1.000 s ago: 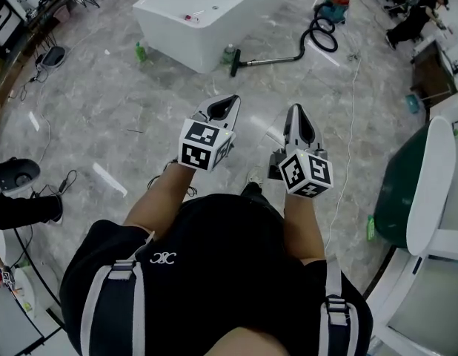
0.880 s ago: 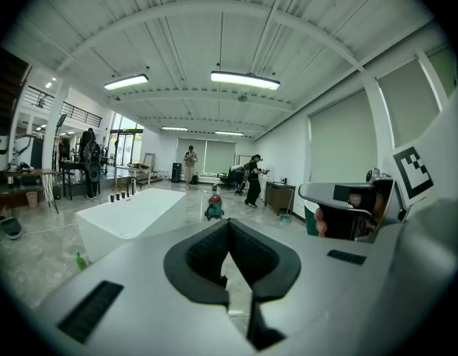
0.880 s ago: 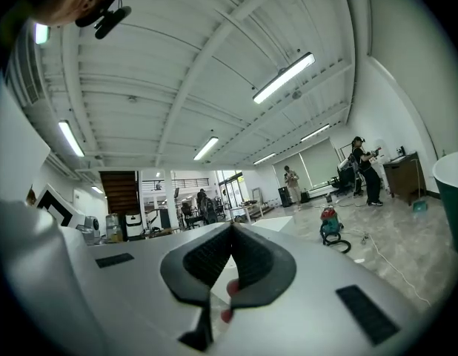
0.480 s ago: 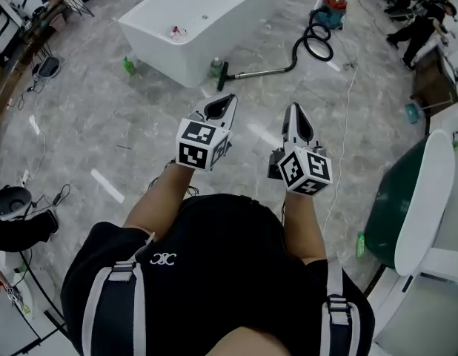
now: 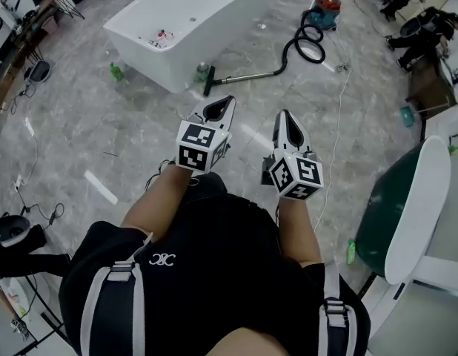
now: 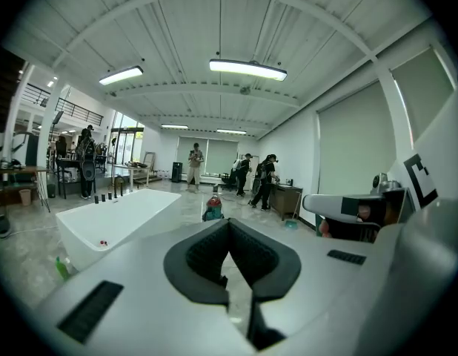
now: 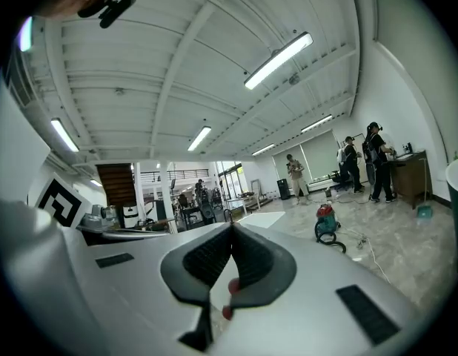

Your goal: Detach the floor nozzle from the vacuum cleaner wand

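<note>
While you are standing on the grey marbled floor (image 5: 103,136), you are holding both grippers out ahead of your chest, side by side and apart; the left gripper (image 5: 227,101) is pointing forward with its jaws pressed fully together and nothing caught between them; the right gripper (image 5: 282,116) is doing the same, its jaws meeting along one line and gripping nothing. Seen from the left gripper view, the dark pads of the left gripper (image 6: 229,222) are closing against each other; the right gripper view is showing the right gripper (image 7: 231,228) shut in the same way.

The floor nozzle (image 5: 208,82) is lying on the floor well ahead of both grippers, just beside the near corner of the white bathtub (image 5: 214,10); it is sitting on the end of the metal wand (image 5: 247,75), which is stretching away to the right; the black hose (image 5: 303,39) is curling on from the wand to the red and teal vacuum cleaner (image 5: 329,7). A green bottle (image 5: 114,71) is standing on the floor by the tub's left side; neither gripper is touching the nozzle or the wand.
</note>
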A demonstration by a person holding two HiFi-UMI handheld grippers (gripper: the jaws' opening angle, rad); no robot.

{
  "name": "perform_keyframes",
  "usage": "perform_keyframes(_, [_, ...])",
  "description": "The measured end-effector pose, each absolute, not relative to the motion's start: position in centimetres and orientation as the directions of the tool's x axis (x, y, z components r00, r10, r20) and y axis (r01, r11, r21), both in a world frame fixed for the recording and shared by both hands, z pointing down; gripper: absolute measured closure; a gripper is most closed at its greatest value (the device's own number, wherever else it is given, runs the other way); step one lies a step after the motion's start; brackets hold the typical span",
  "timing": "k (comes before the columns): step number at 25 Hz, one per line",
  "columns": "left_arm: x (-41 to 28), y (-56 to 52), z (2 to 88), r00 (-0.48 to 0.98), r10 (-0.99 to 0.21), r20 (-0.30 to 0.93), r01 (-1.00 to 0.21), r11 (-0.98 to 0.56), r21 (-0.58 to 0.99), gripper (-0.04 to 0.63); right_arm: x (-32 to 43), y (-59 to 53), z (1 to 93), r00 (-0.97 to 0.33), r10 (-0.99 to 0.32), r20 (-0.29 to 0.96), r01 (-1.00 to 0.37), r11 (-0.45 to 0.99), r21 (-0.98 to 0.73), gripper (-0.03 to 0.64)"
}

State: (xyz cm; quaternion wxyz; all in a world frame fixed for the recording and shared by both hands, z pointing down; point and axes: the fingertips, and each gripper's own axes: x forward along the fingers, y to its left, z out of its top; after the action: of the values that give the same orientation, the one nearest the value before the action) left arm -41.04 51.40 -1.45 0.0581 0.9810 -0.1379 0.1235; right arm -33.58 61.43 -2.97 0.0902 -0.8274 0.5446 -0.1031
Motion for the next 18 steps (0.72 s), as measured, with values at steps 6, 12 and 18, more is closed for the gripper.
perform_keyframes(6, [-37.0,49.3,0.0,0.927,-0.258,0.274,-0.293,-0.951,0.095,0.594,-29.7,59.4,-1.5,0.373,-0.923,0.097,-0.888,-0.385,-0.252,0.612])
perform_keyframes(12, [-31.7,46.0,0.7,0.929,-0.248,0.274,-0.283,-0.954,0.095,0.594,-24.8,56.7,-0.3,0.385,-0.915,0.120,-0.880,-0.403,-0.250,0.612])
perform_keyframes(18, [-25.0,42.5,1.6,0.937,-0.208,0.281,-0.240,-0.967,0.085,0.595,-18.7,53.1,0.6,0.408,-0.904,0.129,-0.865,-0.428,-0.261,0.612])
